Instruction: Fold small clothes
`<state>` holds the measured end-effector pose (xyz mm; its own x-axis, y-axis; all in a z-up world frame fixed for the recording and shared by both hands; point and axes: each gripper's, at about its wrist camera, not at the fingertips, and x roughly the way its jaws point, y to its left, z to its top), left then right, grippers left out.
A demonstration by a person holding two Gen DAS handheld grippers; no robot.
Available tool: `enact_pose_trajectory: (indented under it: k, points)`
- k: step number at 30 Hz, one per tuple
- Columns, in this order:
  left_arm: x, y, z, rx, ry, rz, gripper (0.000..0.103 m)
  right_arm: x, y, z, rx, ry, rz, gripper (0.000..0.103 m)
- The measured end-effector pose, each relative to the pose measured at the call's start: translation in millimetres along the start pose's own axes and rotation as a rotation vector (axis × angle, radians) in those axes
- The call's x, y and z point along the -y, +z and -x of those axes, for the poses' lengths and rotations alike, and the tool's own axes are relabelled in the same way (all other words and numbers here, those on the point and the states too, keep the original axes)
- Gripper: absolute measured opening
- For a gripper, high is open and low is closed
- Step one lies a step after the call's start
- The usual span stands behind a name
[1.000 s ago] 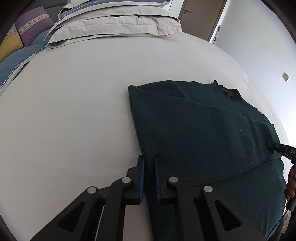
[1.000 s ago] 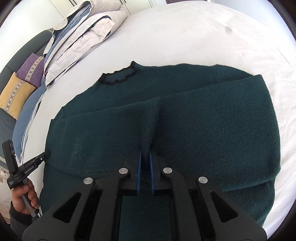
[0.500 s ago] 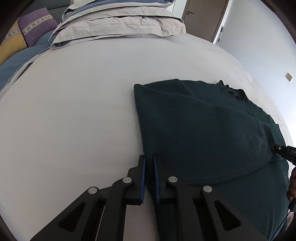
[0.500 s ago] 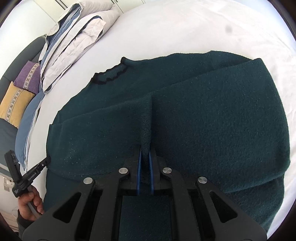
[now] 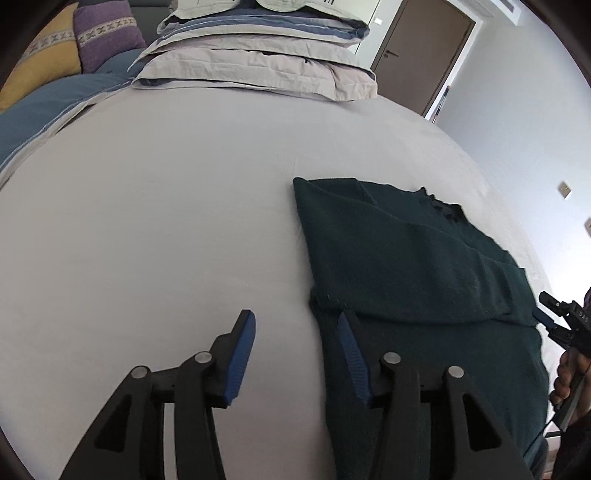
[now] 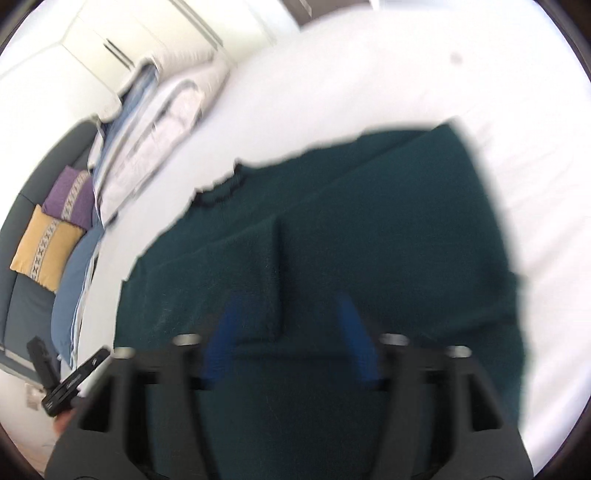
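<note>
A dark green sweater (image 5: 406,258) lies partly folded on a white bed sheet (image 5: 166,221), its dark collar (image 5: 447,206) toward the far side. My left gripper (image 5: 295,325) hangs above the sweater's near left edge, jaws opening, blue pads clear of the cloth. In the blurred right wrist view the sweater (image 6: 369,229) fills the middle, with a folded flap edge running down its centre. My right gripper (image 6: 290,310) hovers over that flap, jaws opening, nothing pinched between them. The right gripper (image 5: 546,314) also shows at the far right of the left wrist view, in a hand.
Stacked pillows (image 5: 258,62) lie at the head of the bed. A purple cushion (image 5: 107,33) and a yellow cushion (image 5: 40,66) sit on a blue cover beside them. A brown door (image 5: 417,51) stands behind. The left gripper's handle (image 6: 70,384) shows in the right wrist view.
Both grippers were shut on sweater folds; both have let go, opened, and pulled back and up from the cloth. The sweater now lies flatter on the sheet.
</note>
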<state>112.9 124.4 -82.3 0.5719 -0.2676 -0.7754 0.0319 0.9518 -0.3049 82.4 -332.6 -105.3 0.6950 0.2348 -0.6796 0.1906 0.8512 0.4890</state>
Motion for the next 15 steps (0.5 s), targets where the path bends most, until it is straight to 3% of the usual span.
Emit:
enact_pose_trajectory:
  k: [4, 9, 15]
  points:
    - [-8.0, -48.3, 32.6, -0.046, -0.091, 0.044, 0.059, 10.9, -35.7, 51.2, -0.001, 0.071, 0.012, 0.062]
    - [-13.9, -113.2, 52.0, -0.157, -0.186, 0.117, 0.059, 23.4, -91.2, 100.2, -0.012, 0.094, 0.056, 0.062]
    - [-3.5, -153.3, 69.4, -0.211, -0.223, 0.101, 0.059, 47.1, -141.0, 138.2, -0.047, 0.116, 0.044, 0.06]
